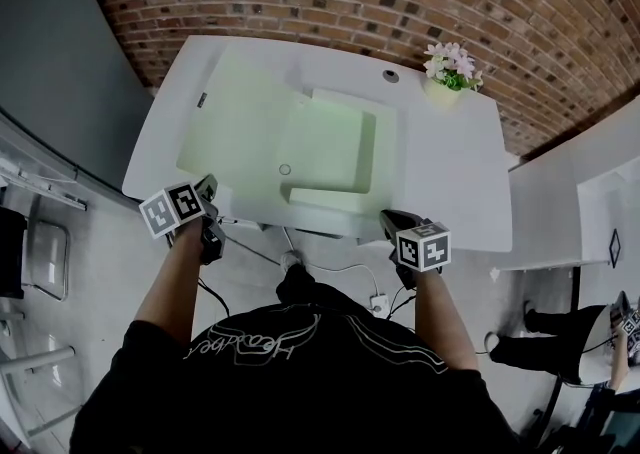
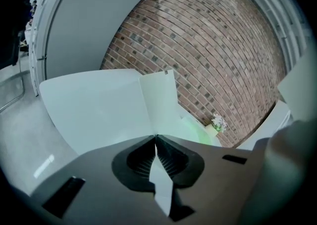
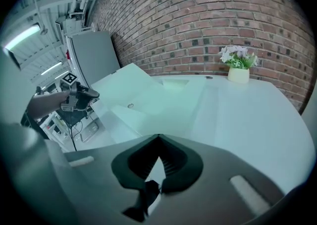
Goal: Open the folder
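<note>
A pale green folder (image 1: 290,142) lies spread open on the white table (image 1: 450,172), its cover flat to the left and its inner flaps folded out around a darker green panel. A round clasp (image 1: 285,169) sits near its front edge. My left gripper (image 1: 210,185) hangs at the table's front left corner, just off the folder's cover (image 2: 158,105), jaws shut on nothing. My right gripper (image 1: 392,217) is at the table's front edge, right of the folder (image 3: 148,100), jaws shut and empty. The right gripper view also shows the left gripper (image 3: 81,95) beyond the table edge.
A small pot of flowers (image 1: 450,72) stands at the table's back right, with a round hole (image 1: 390,75) in the tabletop beside it. A brick wall runs behind. Metal chairs (image 1: 40,262) stand at the left, cables lie on the floor under the table, and another white table (image 1: 570,202) is at the right.
</note>
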Available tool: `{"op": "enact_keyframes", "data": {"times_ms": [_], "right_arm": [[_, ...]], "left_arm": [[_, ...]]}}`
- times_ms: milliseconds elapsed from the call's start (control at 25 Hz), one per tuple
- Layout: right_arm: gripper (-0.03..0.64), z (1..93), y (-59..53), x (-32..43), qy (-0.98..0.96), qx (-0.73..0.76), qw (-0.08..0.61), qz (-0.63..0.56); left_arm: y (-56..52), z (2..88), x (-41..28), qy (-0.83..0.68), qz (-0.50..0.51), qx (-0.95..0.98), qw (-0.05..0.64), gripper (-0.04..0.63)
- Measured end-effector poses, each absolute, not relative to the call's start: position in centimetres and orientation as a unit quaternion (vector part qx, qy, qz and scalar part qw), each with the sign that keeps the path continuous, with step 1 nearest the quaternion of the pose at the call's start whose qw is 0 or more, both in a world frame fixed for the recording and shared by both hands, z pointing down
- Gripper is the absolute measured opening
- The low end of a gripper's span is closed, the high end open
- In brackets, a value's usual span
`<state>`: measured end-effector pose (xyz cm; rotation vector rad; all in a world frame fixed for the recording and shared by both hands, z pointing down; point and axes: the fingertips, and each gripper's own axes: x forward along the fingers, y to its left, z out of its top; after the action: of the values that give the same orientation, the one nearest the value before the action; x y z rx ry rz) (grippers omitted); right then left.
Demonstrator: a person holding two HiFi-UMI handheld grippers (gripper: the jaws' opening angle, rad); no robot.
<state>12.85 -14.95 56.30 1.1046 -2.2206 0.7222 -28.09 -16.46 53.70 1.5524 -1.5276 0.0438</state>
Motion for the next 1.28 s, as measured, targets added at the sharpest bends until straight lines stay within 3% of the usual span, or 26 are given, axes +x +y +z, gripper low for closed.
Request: {"op": "enact_keyframes", "data": {"times_ms": [1280], "right_arm": [[0.002, 56.1, -15.8, 13.6, -0.827, 0.424, 0.26, 0.263]], "left_arm": [[-15.9, 57.7, -29.6, -0.632, -0.002, 0.59, 0.502, 0.021]]}}
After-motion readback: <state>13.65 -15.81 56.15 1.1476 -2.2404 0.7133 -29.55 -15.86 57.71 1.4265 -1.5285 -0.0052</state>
